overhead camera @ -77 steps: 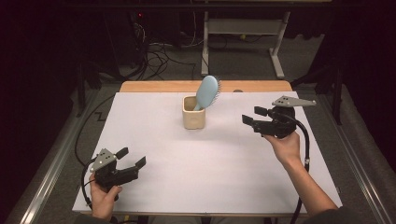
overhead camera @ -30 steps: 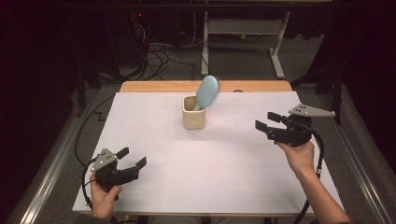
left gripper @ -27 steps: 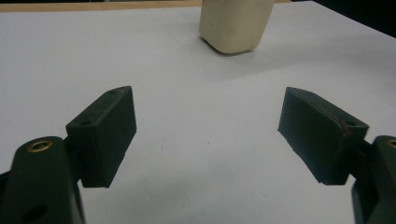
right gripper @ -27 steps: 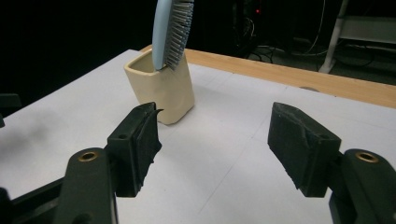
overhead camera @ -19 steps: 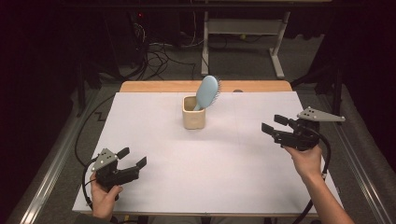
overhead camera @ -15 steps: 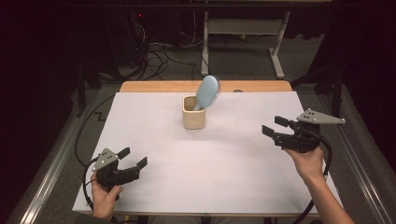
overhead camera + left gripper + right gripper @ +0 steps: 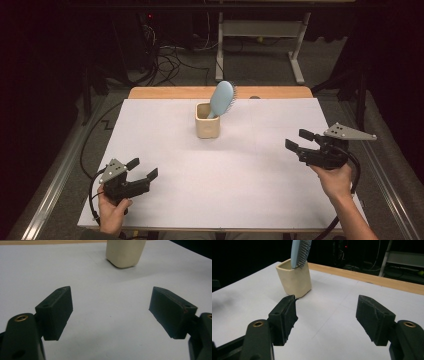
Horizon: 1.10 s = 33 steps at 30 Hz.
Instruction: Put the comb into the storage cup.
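A cream cup (image 7: pixel 208 120) stands near the far middle of the white table, with a light blue hairbrush (image 7: pixel 222 98) leaning out of it, bristles to the right. The cup (image 7: pixel 294 281) and brush (image 7: pixel 300 251) appear ahead and to the left of my right gripper (image 7: pixel 325 315), which is open and empty. In the high view that right gripper (image 7: pixel 299 140) hovers over the table's right side, well apart from the cup. My left gripper (image 7: pixel 142 169) rests at the near left corner, open and empty. The cup's base (image 7: pixel 125 252) lies far ahead of my left gripper (image 7: pixel 111 311).
The white table sheet (image 7: pixel 235 170) ends at a wooden strip (image 7: pixel 165 92) along the far edge. Metal rails (image 7: pixel 50 180) run down both sides. Cables and a white desk frame (image 7: pixel 260 30) lie on the dark floor beyond.
My right gripper has drifted to the right and toward the near edge, away from the cup, with its jaws open throughout. The left gripper, cup and brush have stayed put.
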Each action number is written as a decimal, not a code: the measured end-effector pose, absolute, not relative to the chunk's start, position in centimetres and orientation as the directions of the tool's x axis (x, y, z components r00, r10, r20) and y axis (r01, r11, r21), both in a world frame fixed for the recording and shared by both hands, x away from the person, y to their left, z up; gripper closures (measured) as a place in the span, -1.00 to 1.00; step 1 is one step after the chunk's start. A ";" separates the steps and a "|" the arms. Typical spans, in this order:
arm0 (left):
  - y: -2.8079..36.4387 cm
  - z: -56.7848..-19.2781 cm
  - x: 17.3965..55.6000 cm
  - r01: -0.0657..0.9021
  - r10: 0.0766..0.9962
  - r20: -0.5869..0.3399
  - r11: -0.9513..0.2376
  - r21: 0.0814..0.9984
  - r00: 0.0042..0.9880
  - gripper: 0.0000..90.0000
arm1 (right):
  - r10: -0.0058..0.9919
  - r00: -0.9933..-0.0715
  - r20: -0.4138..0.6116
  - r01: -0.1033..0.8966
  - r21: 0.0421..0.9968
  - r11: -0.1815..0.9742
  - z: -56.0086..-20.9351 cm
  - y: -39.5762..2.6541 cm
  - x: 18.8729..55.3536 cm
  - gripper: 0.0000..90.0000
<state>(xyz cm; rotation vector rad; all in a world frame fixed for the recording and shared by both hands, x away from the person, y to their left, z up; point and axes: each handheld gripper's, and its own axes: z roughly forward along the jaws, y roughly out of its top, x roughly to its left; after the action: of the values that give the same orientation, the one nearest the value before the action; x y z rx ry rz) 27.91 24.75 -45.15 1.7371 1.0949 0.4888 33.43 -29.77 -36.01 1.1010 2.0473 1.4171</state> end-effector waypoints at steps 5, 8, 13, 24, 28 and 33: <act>24.6 -45.0 27.8 0.438 0.841 -0.148 -0.114 0.891 0.520 -0.56 | 0.799 -0.592 0.108 0.375 0.914 0.154 -36.2 -29.9 33.0 -0.24; 24.6 -44.9 27.6 0.427 0.846 -0.128 -0.126 0.895 0.518 -0.56 | 0.799 -0.594 0.098 0.366 0.917 0.160 -36.3 -29.8 32.5 -0.25; 24.4 -44.8 27.6 0.421 0.850 -0.101 -0.150 0.895 0.518 -0.56 | 0.797 -0.595 0.104 0.346 0.928 0.136 -36.6 -29.8 31.7 -0.28; 24.5 -44.8 27.6 0.421 0.850 -0.105 -0.144 0.896 0.516 -0.56 | 0.789 -0.608 0.093 0.325 0.935 0.140 -36.6 -29.9 30.1 -0.29; 24.6 -44.9 27.7 0.426 0.849 -0.114 -0.139 0.894 0.516 -0.56 | 0.794 -0.601 0.091 0.321 0.937 0.136 -36.7 -30.2 29.8 -0.29; 24.7 -44.9 27.7 0.429 0.851 -0.122 -0.130 0.894 0.511 -0.56 | 0.798 -0.595 0.097 0.329 0.935 0.132 -37.3 -30.5 29.5 -0.29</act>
<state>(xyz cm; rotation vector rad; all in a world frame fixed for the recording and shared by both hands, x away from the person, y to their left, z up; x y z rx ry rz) 27.68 24.69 -44.92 1.7503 1.0815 0.5267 29.51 -30.49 -37.28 1.0823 1.9872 1.4644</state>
